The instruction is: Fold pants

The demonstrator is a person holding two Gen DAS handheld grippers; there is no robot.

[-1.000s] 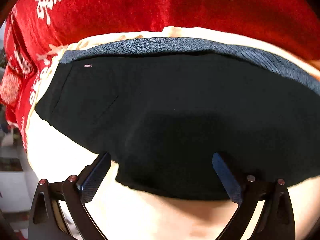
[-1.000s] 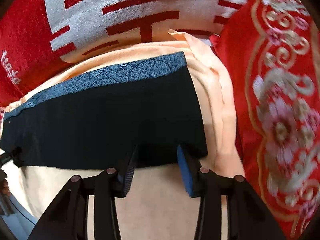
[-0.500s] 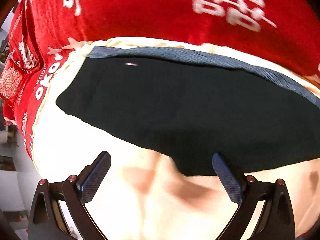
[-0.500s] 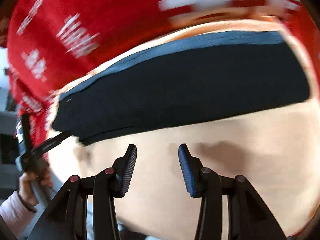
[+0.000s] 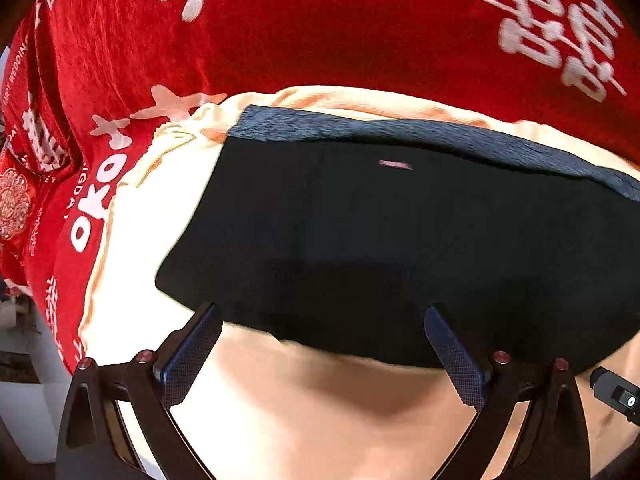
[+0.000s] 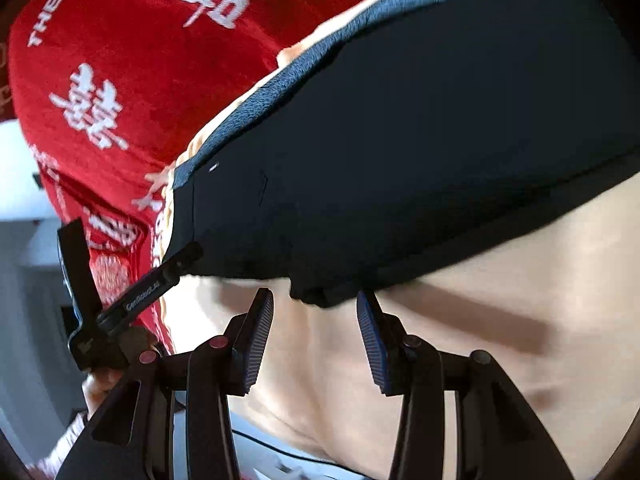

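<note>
The black pants (image 5: 400, 248) lie folded lengthwise on a cream sheet (image 5: 320, 412), their grey-blue inner waistband (image 5: 400, 128) showing along the far edge. My left gripper (image 5: 320, 344) is open wide and empty, its fingertips at the pants' near edge. In the right wrist view the pants (image 6: 420, 140) fill the upper right. My right gripper (image 6: 316, 320) is open and empty, just short of a bunched corner of the near hem (image 6: 320, 294). The left gripper (image 6: 132, 300) shows at the pants' left end, its fingers hidden there.
A red blanket with white characters (image 5: 320, 20) lies behind and to the left of the cream sheet, also in the right wrist view (image 6: 140, 60). The sheet's left edge drops off to the floor (image 6: 24, 280).
Both grippers have swung left along the pants' near edge. The right gripper has left the right end and now faces the hem near the left end. Both stay open.
</note>
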